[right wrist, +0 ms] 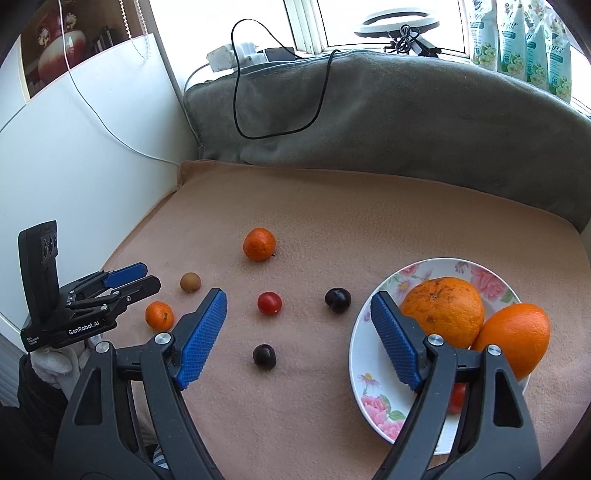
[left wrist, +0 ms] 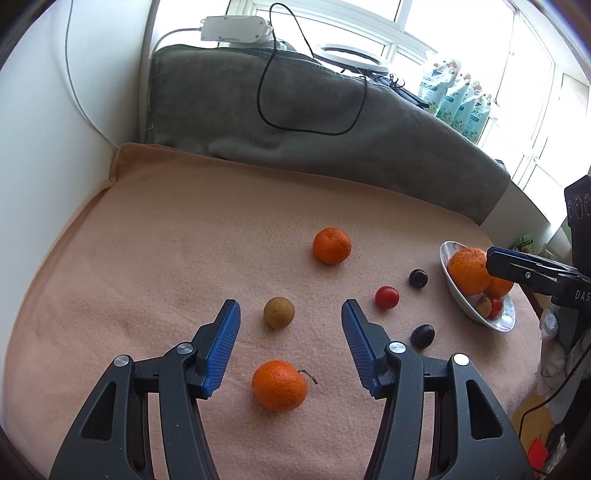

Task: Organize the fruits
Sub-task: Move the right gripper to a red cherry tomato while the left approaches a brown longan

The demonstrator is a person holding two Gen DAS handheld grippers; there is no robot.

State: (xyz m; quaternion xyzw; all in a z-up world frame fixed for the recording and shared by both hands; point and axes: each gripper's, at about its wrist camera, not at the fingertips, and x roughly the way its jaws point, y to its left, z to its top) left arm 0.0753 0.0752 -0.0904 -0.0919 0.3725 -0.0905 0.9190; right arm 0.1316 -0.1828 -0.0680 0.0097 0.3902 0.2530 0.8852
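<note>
Loose fruit lies on a peach blanket [left wrist: 147, 240]. My left gripper [left wrist: 291, 314] is open above a tangerine with a stem [left wrist: 279, 386], with a small brown fruit [left wrist: 279, 312] between its tips. Further off lie another tangerine [left wrist: 331, 245], a red tomato [left wrist: 386, 297] and two dark plums [left wrist: 417, 278] [left wrist: 422, 336]. My right gripper [right wrist: 297, 306] is open and empty, its right finger over the floral plate [right wrist: 364, 384]. The plate holds two oranges [right wrist: 443, 312] [right wrist: 513, 338] and a partly hidden tomato [right wrist: 457, 398]. The left gripper also shows in the right wrist view [right wrist: 138, 278].
A grey blanket-covered backrest [left wrist: 295, 122] with a black cable [left wrist: 266, 96] rises behind. A white wall panel [right wrist: 74, 147] bounds the left side. A ring light [right wrist: 400, 20] and packets [right wrist: 524, 40] stand on the window sill.
</note>
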